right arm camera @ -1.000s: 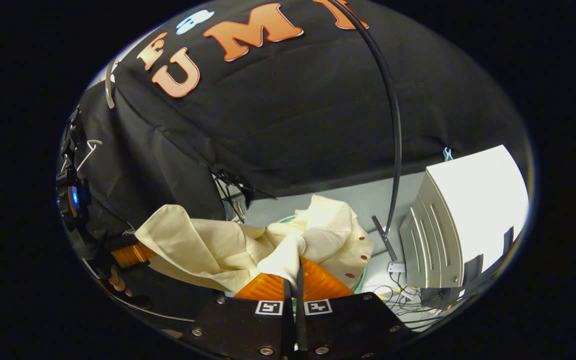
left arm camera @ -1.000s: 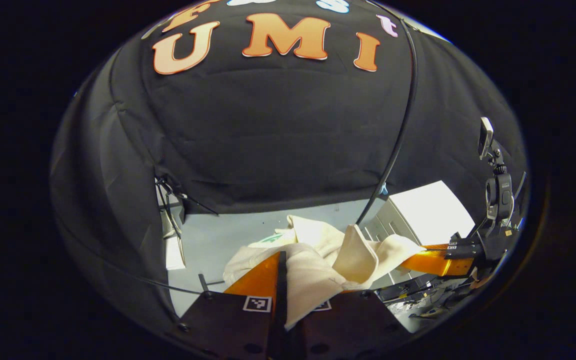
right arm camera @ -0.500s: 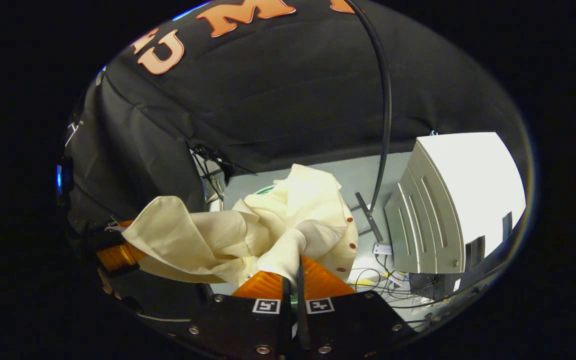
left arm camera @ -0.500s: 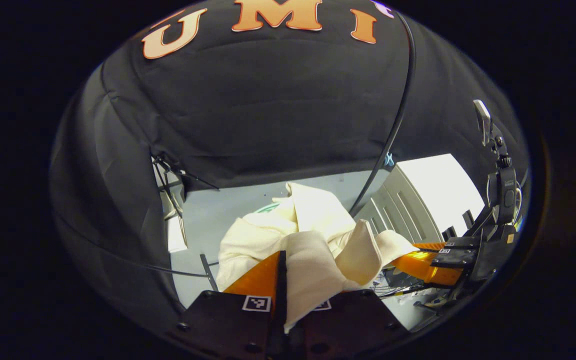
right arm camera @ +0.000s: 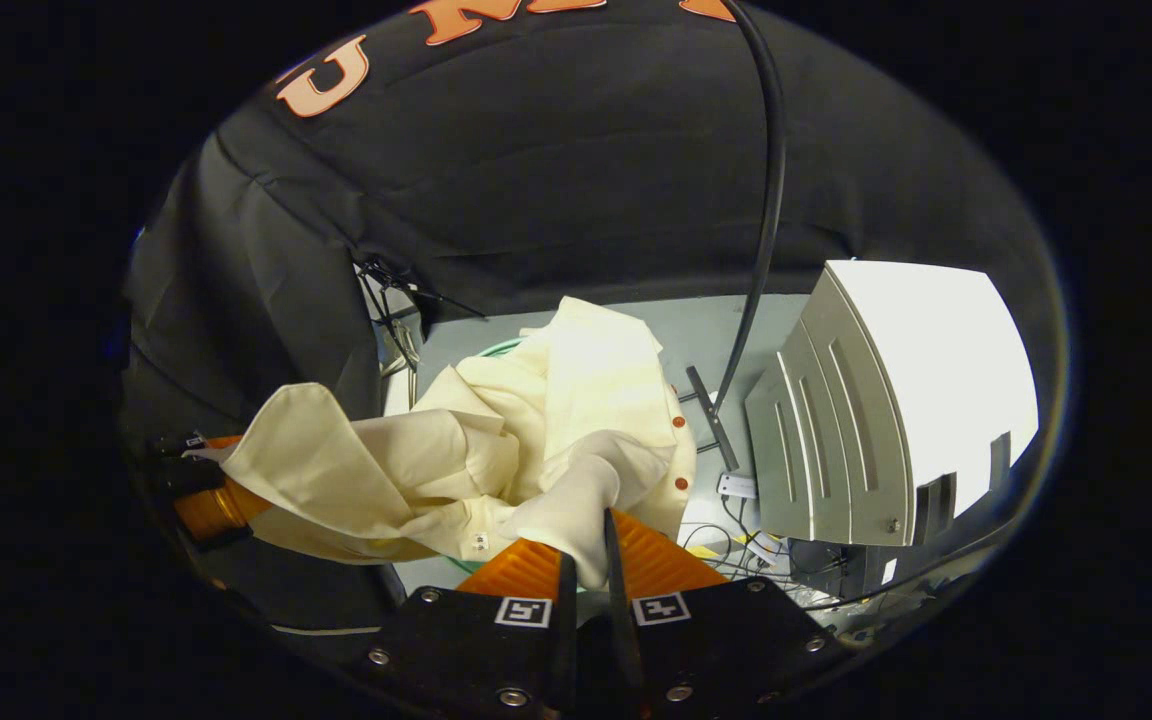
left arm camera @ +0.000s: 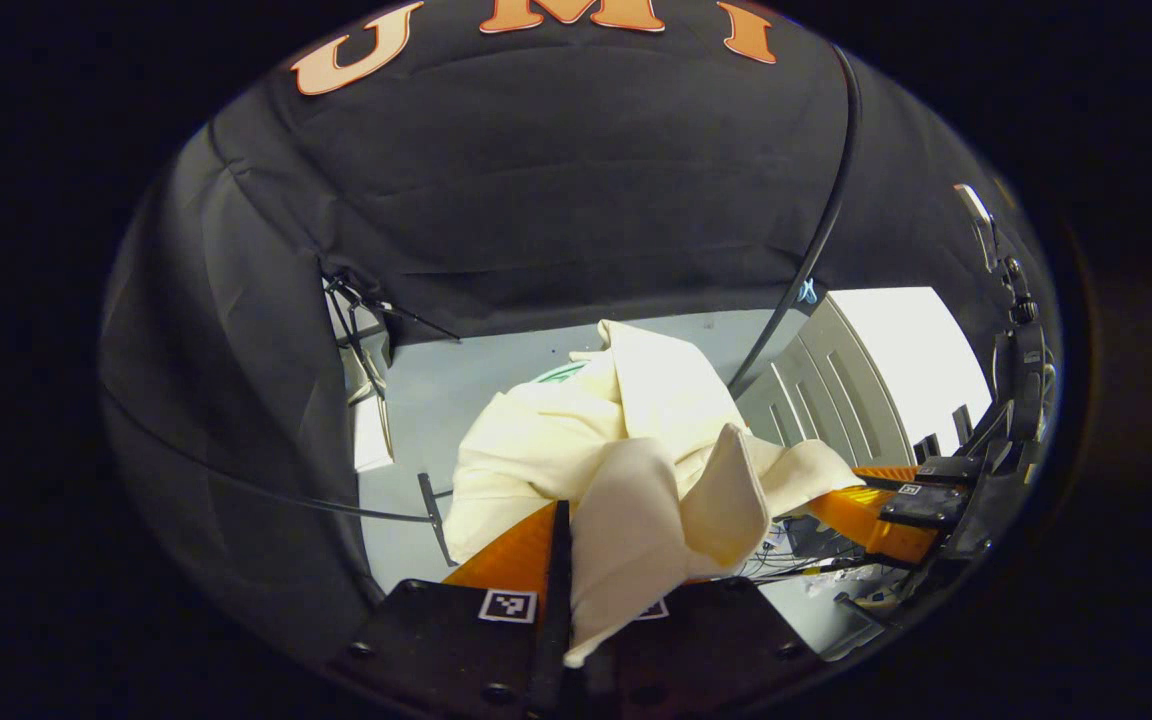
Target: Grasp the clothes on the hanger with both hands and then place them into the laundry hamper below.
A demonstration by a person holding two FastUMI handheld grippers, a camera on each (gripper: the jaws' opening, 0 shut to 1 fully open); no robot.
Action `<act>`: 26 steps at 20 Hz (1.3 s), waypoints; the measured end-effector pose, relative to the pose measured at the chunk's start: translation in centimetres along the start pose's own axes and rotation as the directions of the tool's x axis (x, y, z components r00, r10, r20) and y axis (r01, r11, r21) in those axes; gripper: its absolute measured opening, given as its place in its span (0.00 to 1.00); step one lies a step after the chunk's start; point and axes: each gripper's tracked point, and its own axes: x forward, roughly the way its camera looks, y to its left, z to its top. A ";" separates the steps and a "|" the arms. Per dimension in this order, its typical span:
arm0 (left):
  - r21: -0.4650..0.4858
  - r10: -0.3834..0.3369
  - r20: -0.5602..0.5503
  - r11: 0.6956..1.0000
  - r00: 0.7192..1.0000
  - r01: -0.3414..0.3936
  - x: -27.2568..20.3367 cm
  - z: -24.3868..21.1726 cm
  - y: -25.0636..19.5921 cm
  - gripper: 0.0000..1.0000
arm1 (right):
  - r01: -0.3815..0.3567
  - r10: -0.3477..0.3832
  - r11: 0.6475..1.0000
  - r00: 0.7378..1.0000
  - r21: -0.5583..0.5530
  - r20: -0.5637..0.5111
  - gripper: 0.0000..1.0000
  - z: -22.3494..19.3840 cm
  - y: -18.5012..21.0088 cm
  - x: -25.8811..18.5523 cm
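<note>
Both grippers clamped on the shirt (right arm camera: 496,440), carried in mid-air over the hamper (right arm camera: 496,349) (just a green rim peeking out behind the cloth). Left gripper (left arm camera: 576,545) pinching a thick fold right at its tips; right gripper (right arm camera: 586,545) nipping a bunched corner, seen too from the left at the shirt's far edge (left arm camera: 871,520). Soft, light, floppy stuff: sagging between the two holds, tail trailing down toward the rim. No risk of breakage, some risk of slipping from a thin pinch. Best held at gathered folds, as here. Probably ready to be lowered and let go.
</note>
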 end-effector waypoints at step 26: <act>-0.098 0.104 0.196 0.991 0.975 -0.086 -7.3 6.8 3.3 0.96 | 0.025 -0.019 0.999 0.977 -0.023 0.213 0.95 8.7 -3.2 -10.7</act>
